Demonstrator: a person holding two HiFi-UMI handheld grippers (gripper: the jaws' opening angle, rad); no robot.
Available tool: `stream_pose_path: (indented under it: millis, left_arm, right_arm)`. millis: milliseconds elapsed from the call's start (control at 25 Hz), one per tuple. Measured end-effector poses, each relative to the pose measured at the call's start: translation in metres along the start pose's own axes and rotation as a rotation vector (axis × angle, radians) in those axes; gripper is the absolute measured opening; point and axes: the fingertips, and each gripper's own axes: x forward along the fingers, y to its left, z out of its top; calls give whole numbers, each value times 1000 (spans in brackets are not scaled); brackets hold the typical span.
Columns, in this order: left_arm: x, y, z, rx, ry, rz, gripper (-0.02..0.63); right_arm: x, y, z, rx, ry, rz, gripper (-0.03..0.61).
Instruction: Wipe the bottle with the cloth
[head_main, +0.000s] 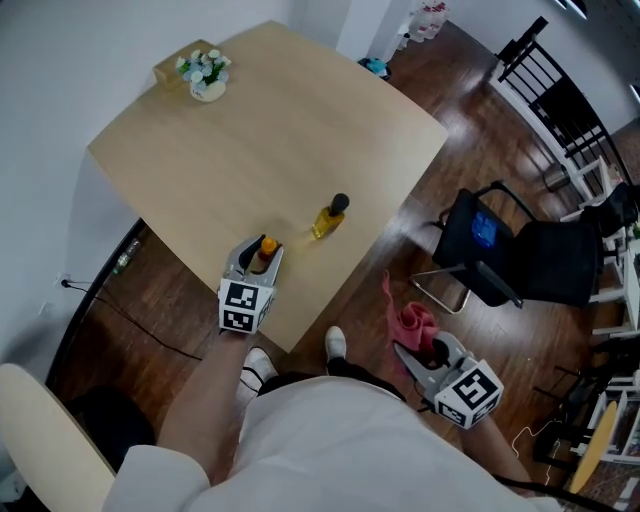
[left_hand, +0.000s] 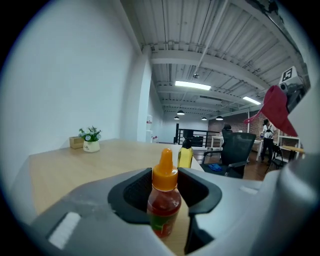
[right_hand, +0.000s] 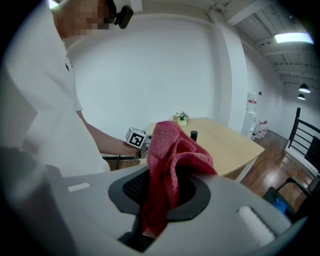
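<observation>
Bright, even indoor light throughout; a long white fluorescent ceiling strip (left_hand: 196, 85) glows with mild glare. The pale wooden table top (head_main: 270, 130) is evenly lit, with only faint, soft shadows. Both gripper views bulge fisheye-fashion, with black rounded corners; the foreground is blurred, the far room soft
</observation>
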Motion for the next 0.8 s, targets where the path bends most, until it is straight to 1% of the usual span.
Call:
stream_pose_path:
  millis: [40, 200, 280, 400, 480, 520, 600, 680, 800]
  left_arm:
    - [-1, -2, -1, 7, 0, -5, 164]
    - [-10, -7, 2, 47, 14, -23, 209]
    - [-26, -8, 10, 54, -2, -24, 225]
    - [-63, -16, 26, 29, -50, -49, 227]
    - [-89, -26, 30, 11, -67, -89, 226]
    - [-101, -33, 28, 11, -63, -117, 225]
    - [-129, -50, 26, 33, -54, -172, 209]
    - [-157, -73, 34, 67, -71, -213, 207]
    - [-200, -109, 44, 71, -82, -228, 208]
  right_arm:
    - [0, 3, 1, -3, 1, -2, 74]
    - [-1, 16, 1, -16, 5, -6, 74]
    - [-1, 26, -1, -23, 11, -6, 74]
    - [-4, 41, -7, -21, 27, -5, 74]
    - [-6, 50, -11, -18, 40, 0, 74]
    - [-6, 55, -14, -19, 48, 5, 74]
    - [-3, 63, -23, -32, 64, 31, 74]
    - [0, 69, -30, -59, 66, 73, 74]
    - [-6, 75, -36, -101, 41, 139, 74]
